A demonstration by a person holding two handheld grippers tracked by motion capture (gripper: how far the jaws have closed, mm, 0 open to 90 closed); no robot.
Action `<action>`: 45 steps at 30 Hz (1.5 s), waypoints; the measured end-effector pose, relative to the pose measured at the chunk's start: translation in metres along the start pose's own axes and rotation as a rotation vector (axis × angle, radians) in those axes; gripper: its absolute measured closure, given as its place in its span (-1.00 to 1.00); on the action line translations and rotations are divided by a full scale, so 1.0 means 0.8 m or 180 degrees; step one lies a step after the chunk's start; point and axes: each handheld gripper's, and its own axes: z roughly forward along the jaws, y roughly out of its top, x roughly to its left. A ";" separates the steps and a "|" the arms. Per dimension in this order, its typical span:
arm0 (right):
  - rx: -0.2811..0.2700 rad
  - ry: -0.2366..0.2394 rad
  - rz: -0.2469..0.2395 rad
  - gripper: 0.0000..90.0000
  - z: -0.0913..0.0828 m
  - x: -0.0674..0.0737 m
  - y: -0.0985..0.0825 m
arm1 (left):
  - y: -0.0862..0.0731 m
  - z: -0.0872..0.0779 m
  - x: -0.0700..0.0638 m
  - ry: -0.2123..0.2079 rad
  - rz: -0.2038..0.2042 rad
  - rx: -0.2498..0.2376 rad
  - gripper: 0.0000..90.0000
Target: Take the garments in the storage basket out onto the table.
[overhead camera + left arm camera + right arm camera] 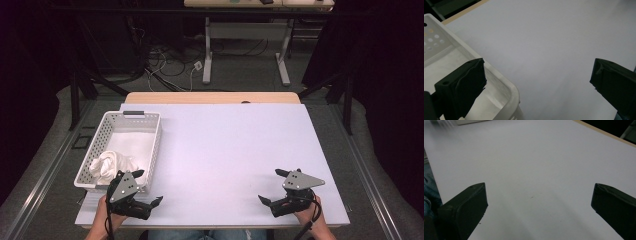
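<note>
Both claws spread and empty over the white surface (230,150).
Crumpled white cloth (111,166) in basket (156,145), lower left of frame, just above left claw (148,187); right claw (272,186) well apart.

Even overhead light falls on the white table (235,150), which reads bright and free of glare; the surrounding room is dim to black. Shadows under the grippers are soft and faint. In both gripper views the near jaws are out of focus, and the far table corner is smeared.
</note>
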 end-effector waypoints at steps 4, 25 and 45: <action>-0.0010 -0.0010 -0.0020 -0.99 0.001 0.001 0.000 | 0.001 0.002 0.002 -0.0033 0.0007 0.0010 -1.00; 0.0085 0.0077 -0.0032 -0.99 0.009 0.001 -0.001 | 0.005 -0.012 0.017 0.0127 -0.0122 -0.0007 -1.00; 0.0104 0.0088 -0.0094 -0.99 0.010 0.002 -0.001 | 0.003 -0.028 0.043 0.0280 -0.0301 -0.0063 -1.00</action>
